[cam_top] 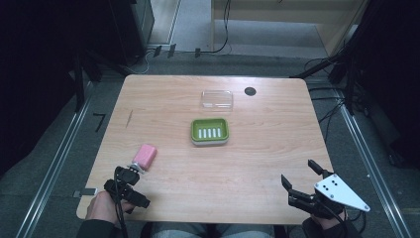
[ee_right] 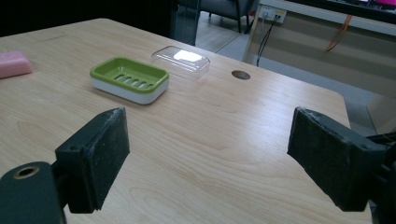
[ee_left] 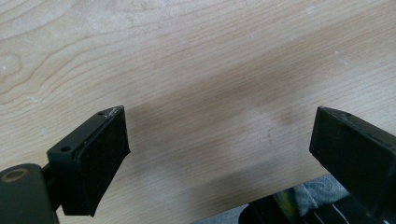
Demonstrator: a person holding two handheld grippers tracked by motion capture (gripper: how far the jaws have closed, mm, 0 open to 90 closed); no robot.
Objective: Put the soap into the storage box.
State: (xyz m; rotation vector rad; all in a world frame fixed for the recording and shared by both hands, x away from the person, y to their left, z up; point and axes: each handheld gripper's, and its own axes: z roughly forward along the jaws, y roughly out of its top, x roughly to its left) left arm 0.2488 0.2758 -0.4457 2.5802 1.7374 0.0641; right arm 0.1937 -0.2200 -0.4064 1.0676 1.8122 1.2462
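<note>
so, left gripper: mine, jaws spread wide with bare wood between them, near the tabletop's near left corner
pink soap: lying flat just beyond my left gripper, toward the left edge; whether they touch i cannot tell
right gripper: mine, jaws spread, pinching nothing, by the near right corner
green soap dish: around the tabletop's middle, well apart from both grippers
clear lid: behind the dish, near the far edge
dark round hole: just right of the lid
</note>
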